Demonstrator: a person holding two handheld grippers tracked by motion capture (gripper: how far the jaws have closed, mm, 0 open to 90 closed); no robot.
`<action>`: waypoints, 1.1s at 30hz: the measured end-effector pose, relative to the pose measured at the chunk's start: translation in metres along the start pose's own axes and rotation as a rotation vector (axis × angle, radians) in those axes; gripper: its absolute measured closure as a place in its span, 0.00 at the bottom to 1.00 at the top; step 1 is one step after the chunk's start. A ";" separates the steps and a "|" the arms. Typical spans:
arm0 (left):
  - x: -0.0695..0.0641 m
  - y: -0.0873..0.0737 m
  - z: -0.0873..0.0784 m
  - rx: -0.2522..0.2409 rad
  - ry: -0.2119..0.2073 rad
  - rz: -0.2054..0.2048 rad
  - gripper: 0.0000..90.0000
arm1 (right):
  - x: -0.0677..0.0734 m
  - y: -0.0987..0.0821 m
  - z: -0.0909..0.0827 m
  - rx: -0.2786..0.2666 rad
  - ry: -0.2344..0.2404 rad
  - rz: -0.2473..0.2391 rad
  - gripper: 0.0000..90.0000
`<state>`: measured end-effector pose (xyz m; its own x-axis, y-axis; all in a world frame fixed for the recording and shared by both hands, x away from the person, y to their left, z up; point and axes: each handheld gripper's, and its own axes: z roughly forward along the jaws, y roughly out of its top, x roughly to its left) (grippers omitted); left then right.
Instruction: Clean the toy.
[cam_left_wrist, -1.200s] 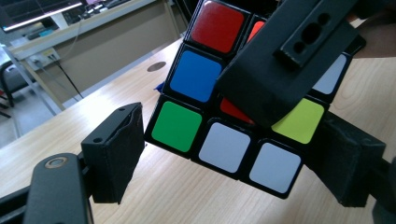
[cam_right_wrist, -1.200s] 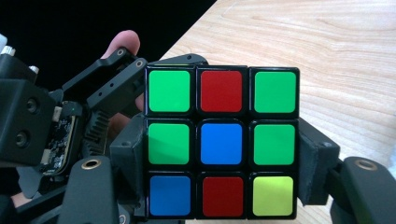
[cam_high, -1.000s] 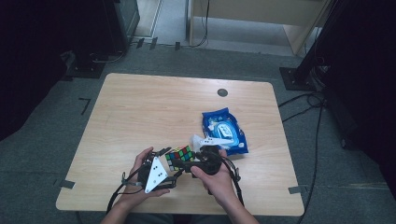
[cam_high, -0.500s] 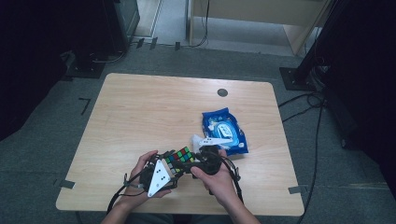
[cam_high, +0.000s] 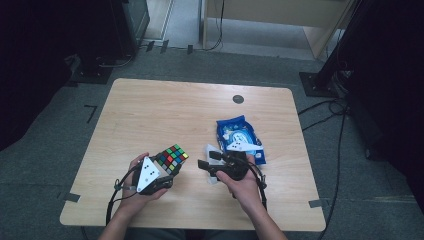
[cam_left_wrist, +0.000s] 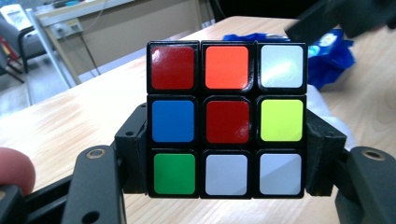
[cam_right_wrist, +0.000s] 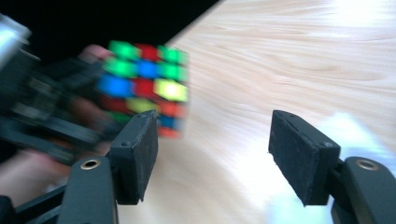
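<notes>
Left gripper (cam_high: 167, 170) has just clamped the Rubik's cube (cam_left_wrist: 226, 119); right gripper (cam_high: 207, 162), released beside it, should approach squarely before turning a face.

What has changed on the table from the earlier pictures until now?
The two hands drew apart. The left gripper, whose jaws have just been closing, now clamps the puzzle cube alone; the right gripper has let go and stands open. The blue packet stayed in place.

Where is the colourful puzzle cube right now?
In the high view the cube sits clamped in the left gripper, above the table's near left part, with the open right gripper and a blue packet to its right.
</notes>
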<state>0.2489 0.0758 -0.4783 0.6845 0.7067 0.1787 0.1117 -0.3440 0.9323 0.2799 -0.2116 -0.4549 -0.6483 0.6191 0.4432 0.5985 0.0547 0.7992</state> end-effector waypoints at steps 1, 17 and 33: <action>0.002 0.000 -0.001 -0.004 0.004 -0.005 0.38 | -0.004 -0.004 0.003 0.012 -0.044 -0.030 0.42; -0.008 0.002 0.001 -0.006 -0.032 0.021 0.38 | -0.027 -0.043 0.035 0.133 -0.422 -0.236 0.75; -0.018 0.001 0.006 0.000 -0.066 0.016 0.38 | 0.010 -0.012 -0.004 -0.079 -0.221 -0.236 0.97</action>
<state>0.2412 0.0589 -0.4822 0.7325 0.6586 0.1722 0.1008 -0.3551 0.9294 0.2649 -0.2092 -0.4584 -0.6417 0.7521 0.1503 0.4001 0.1611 0.9022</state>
